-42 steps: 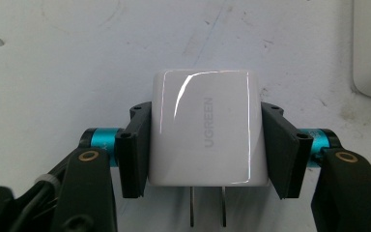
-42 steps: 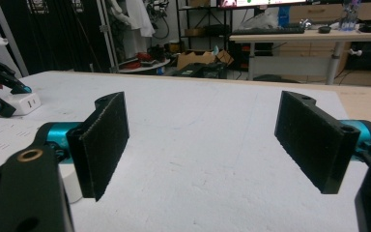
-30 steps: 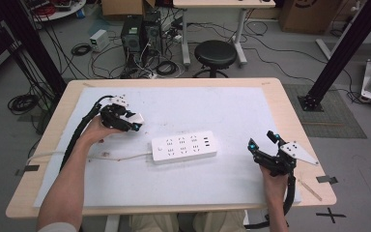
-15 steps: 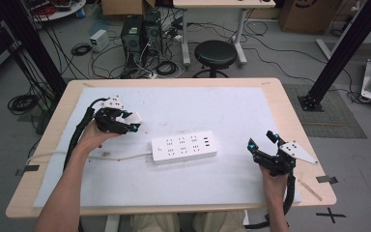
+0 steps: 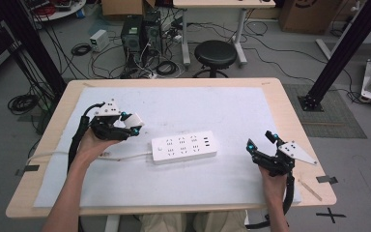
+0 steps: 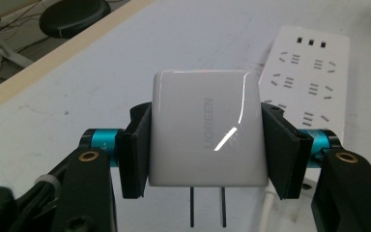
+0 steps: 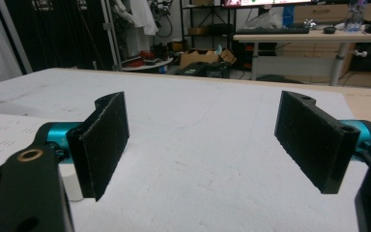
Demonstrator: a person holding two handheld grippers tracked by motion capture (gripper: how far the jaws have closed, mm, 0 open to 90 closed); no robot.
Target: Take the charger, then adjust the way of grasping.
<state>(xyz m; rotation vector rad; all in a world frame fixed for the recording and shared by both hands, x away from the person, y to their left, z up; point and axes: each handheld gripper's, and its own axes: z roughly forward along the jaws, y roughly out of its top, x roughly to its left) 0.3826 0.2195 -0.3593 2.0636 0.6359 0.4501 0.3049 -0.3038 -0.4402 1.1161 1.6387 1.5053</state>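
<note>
Over on the left, a glossy white square plug-in charger (image 6: 205, 128) is clamped between the pads of the left gripper (image 5: 127, 123), held up off the white mat of the worktop (image 5: 183, 108), with its two flat prongs (image 6: 206, 207) sticking out toward the camera in the left gripper view. Just to its right, a white rectangular power strip (image 5: 184, 146) is lying flat in the middle of the mat, its white cord (image 5: 121, 157) trailing off to the left under the hand.

Far right, the right gripper (image 5: 261, 142) is parked low near the worktop edge, jaws spread wide apart with nothing between them.

What could go sideways: the charger's shell looks slick, so it could be twisted in the pads once the prongs meet the socket slots. The strip isn't pinned down by anything either, so it would probably be shoved along the mat if the prongs are brought in slightly off-line.
</note>
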